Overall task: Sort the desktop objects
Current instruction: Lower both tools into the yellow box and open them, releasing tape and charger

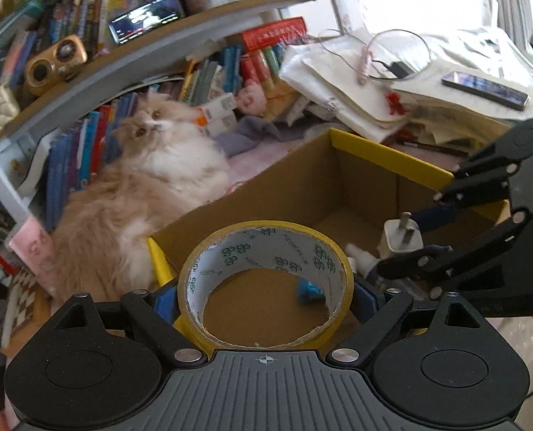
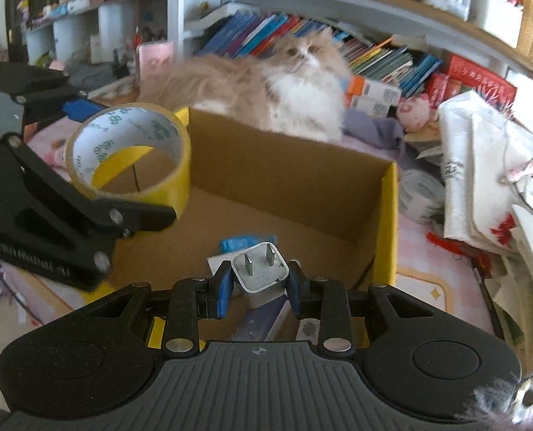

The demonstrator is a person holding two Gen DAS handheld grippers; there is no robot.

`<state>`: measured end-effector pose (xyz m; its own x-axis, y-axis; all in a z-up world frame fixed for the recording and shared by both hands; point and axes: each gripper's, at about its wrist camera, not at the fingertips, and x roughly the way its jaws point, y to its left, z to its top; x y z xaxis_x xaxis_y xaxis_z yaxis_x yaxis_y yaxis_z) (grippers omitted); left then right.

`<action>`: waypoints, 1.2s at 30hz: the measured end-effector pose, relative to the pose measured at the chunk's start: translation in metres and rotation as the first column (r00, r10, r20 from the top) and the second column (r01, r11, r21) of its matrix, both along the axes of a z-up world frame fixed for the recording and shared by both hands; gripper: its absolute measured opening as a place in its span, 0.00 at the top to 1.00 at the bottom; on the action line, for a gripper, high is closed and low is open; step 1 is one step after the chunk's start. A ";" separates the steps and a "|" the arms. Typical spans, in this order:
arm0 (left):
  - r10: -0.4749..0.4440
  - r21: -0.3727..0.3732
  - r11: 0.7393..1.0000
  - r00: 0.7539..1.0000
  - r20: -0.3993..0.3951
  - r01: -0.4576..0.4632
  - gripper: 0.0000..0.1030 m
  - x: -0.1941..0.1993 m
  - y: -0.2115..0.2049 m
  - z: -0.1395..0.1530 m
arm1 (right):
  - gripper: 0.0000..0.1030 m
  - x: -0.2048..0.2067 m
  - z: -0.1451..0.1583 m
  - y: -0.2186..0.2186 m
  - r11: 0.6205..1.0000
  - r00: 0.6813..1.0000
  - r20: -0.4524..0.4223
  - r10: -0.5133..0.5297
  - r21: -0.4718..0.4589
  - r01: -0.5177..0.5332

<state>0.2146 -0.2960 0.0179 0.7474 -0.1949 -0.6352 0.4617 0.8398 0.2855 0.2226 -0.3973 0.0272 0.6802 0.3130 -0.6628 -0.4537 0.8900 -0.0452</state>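
Observation:
My left gripper (image 1: pixel 266 296) is shut on a roll of yellow tape (image 1: pixel 263 248), with a blue pad on each side of it. It hangs over the near-left corner of an open cardboard box (image 1: pixel 370 186) with yellow rims. From the right wrist view the same tape roll (image 2: pixel 130 125) sits in the left gripper (image 2: pixel 123 165) at the left. My right gripper (image 2: pixel 259 282) is shut on a white charger plug (image 2: pixel 261 274), prongs pointing away, above the box (image 2: pixel 284 172). The left wrist view has that plug (image 1: pixel 397 239) in the right gripper (image 1: pixel 428 231). A blue item (image 2: pixel 245 242) lies on the box floor.
A fluffy orange-and-white cat (image 1: pixel 151 172) lies right behind the box, in front of rows of books (image 2: pixel 381 59). A heap of papers and bags (image 1: pixel 352 82) with a phone (image 1: pixel 485 89) on it stands at the right. A small white object (image 1: pixel 360 256) lies inside the box.

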 end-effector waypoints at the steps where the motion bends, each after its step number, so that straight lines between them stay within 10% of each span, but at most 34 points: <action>1: 0.002 -0.005 1.000 1.000 -0.016 -0.003 0.11 0.003 0.001 -0.001 | 0.72 0.002 -0.001 -0.001 1.000 1.000 -0.011 0.004 0.006 -0.004; 20: 0.007 -0.023 1.000 0.995 -0.099 -0.009 0.10 0.008 0.008 -0.011 | 0.71 0.005 -0.003 -0.012 0.994 0.996 -0.091 -0.007 0.106 0.017; 36: -0.009 -0.083 0.996 0.998 0.066 0.014 0.09 -0.024 0.011 0.029 | 0.59 -0.014 0.021 -0.020 0.987 0.998 -0.006 -0.066 0.148 0.067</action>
